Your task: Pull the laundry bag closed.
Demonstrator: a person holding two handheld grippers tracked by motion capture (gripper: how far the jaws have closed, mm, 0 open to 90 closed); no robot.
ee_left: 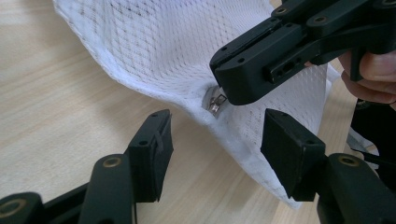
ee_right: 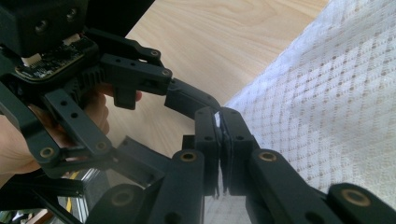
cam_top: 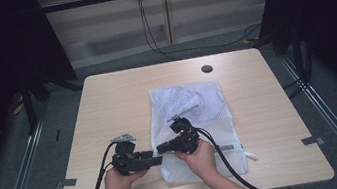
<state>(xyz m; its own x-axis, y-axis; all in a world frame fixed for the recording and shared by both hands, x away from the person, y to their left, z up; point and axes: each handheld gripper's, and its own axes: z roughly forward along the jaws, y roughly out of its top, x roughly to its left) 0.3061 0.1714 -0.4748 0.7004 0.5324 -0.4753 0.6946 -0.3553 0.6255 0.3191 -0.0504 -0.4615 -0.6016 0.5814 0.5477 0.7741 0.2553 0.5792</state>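
Note:
A white mesh laundry bag (cam_top: 195,116) lies flat on the wooden table (cam_top: 117,102), right of the middle. My right gripper (cam_top: 160,148) is shut on the bag's near left edge; a sliver of white mesh (ee_right: 327,102) shows pinched between its jaws (ee_right: 220,126). That edge (ee_left: 163,51) is lifted off the table, and a small metal zipper pull (ee_left: 215,102) hangs just below the right gripper's tip (ee_left: 224,79). My left gripper (cam_top: 158,160) faces it from the left, open (ee_left: 219,140). The pull sits ahead of its pads, untouched. The left gripper (ee_right: 163,130) is close in the right gripper view.
A round cable hole (cam_top: 207,68) sits near the table's far edge. Metal brackets (cam_top: 67,183) (cam_top: 312,140) clamp the left and right edges. Black curtains flank the table, and cables (cam_top: 160,50) run over the floor behind it.

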